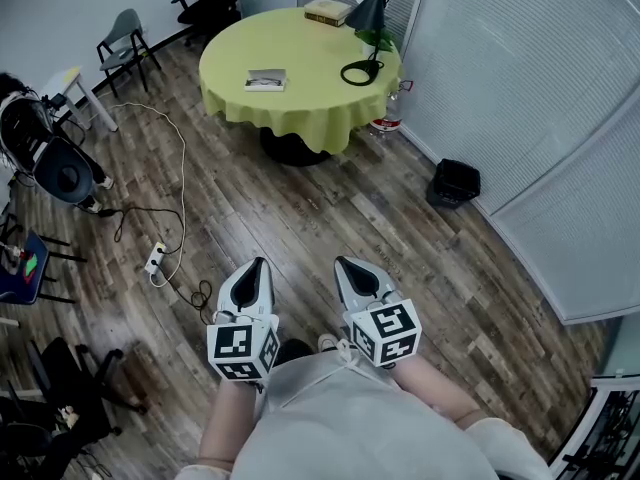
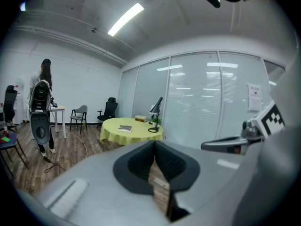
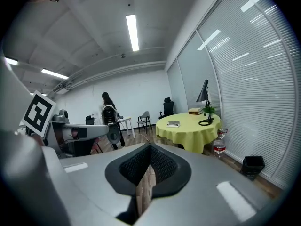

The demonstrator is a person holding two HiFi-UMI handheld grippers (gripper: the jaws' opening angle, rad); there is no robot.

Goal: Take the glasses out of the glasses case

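Observation:
The glasses case [image 1: 266, 80] is a small grey-white box lying closed on the round yellow table [image 1: 300, 58], far ahead across the room. It also shows as a small flat case [image 2: 125, 128] in the left gripper view and as a case [image 3: 173, 124] in the right gripper view. My left gripper [image 1: 258, 264] and right gripper [image 1: 345, 263] are held side by side in front of my body, over the wooden floor, both pointing toward the table. The left gripper [image 2: 154, 142] is shut with nothing in it. The right gripper [image 3: 150, 146] is likewise shut and holds nothing.
A black desk lamp [image 1: 370, 28] and stacked books [image 1: 328, 11] stand on the table's far side. A bottle [image 1: 390, 118] and a black bin [image 1: 454, 182] sit by the blinds at the right. A cable and power strip [image 1: 156, 258] lie on the floor at the left. A person [image 2: 41, 107] stands among chairs.

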